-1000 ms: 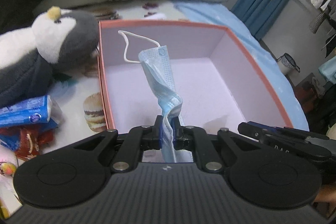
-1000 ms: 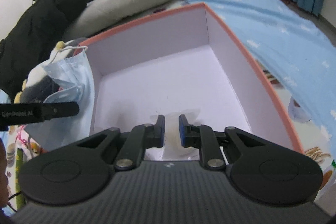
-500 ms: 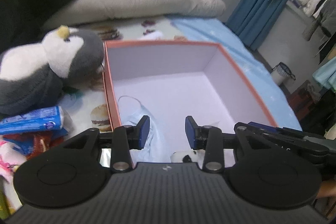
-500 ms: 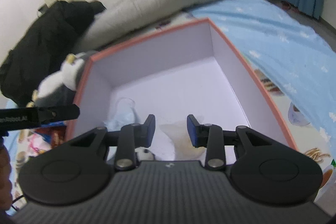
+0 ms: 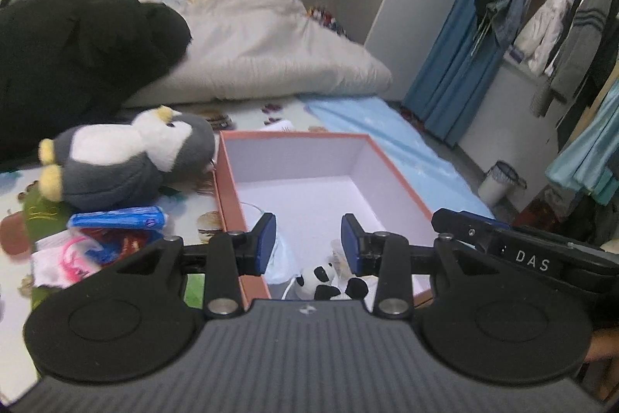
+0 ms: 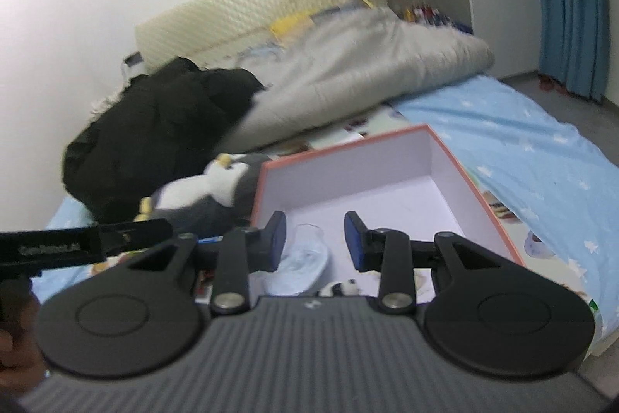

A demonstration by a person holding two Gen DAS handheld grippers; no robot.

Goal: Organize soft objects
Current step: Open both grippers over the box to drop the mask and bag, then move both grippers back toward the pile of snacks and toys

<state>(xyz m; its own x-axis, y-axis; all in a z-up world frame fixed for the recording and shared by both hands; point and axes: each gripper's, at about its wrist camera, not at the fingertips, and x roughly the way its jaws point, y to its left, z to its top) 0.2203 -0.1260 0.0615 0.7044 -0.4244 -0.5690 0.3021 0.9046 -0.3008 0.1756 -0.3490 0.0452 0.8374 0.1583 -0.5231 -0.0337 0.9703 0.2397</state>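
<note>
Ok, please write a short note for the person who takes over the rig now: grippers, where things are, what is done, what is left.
Left gripper: jaws open, empty, above the near end of the box.
Right gripper: jaws open, empty, also over the box.
Done: blue face mask and small panda plush lie inside the box at its near end.
Left: penguin plush lies outside, against the box's left wall; blue packet and other small items on the bed beside it.
</note>
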